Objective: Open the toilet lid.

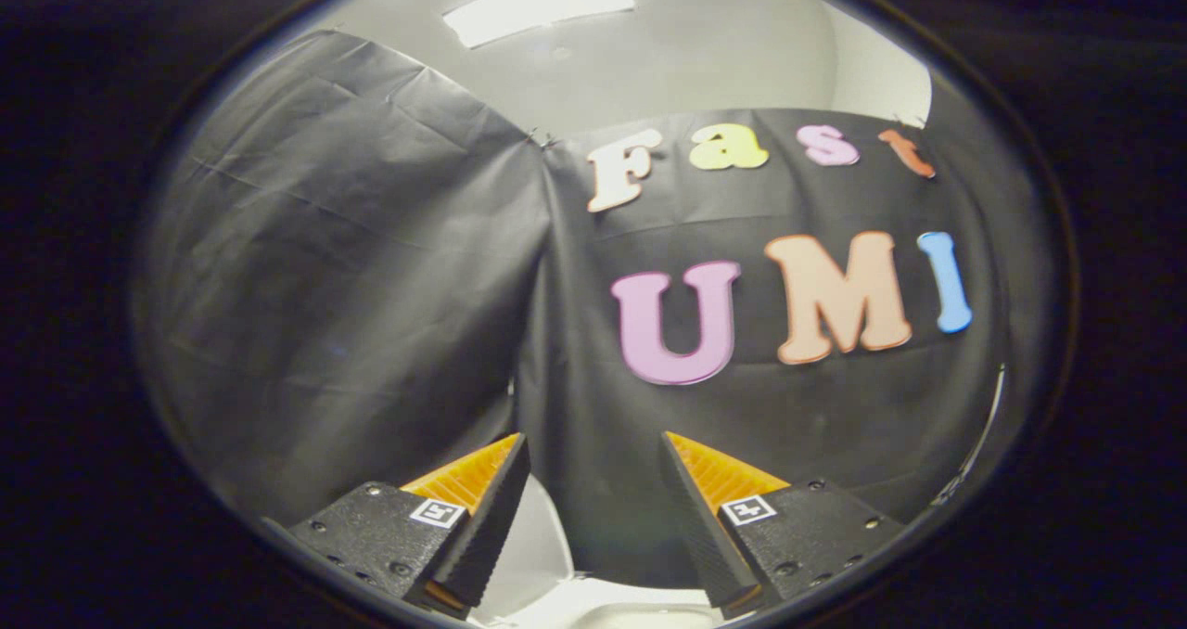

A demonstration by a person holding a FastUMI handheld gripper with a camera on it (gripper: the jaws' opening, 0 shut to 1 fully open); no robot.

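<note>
You are looking at two panels of black cloth wall (352, 267) that meet in a corner, with a vertical seam (542, 267) running down where they join. The left panel is creased and wrinkled, catching a dull sheen; the right panel hangs smoother. Above the cloth you can see a pale ceiling (705, 54) with a bright rectangular light panel (538, 3) set into it. A strip of white wall (876, 77) shows over the right panel's top edge.

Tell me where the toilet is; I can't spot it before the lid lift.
A white piece of the toilet shows low between the open gripper jaws, below the black cloth wall.
</note>
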